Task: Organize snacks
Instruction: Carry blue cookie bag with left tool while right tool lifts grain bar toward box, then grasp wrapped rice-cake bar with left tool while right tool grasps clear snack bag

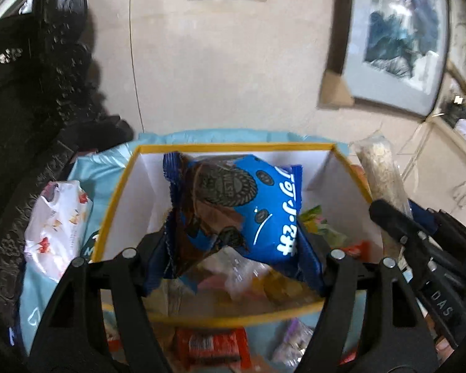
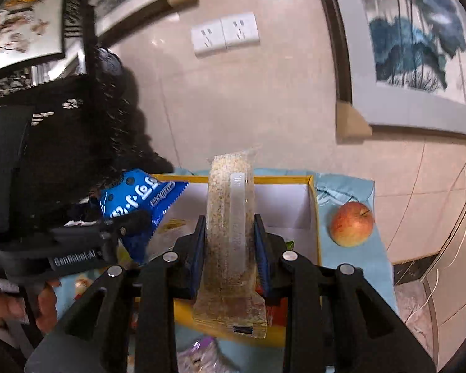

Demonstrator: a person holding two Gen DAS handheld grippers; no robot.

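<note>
My left gripper is shut on a blue cookie pack and holds it over the yellow-rimmed white box. The pack also shows in the right wrist view. Several snack packets lie in the box bottom. My right gripper is shut on a long clear pack of beige cereal bars, upright above the same box. That pack and right gripper appear at the right of the left wrist view.
A red apple lies on the light blue cloth right of the box. A white patterned pouch lies left of it. Red and purple packets lie in front. A dark carved chair stands left; framed pictures lean on the wall.
</note>
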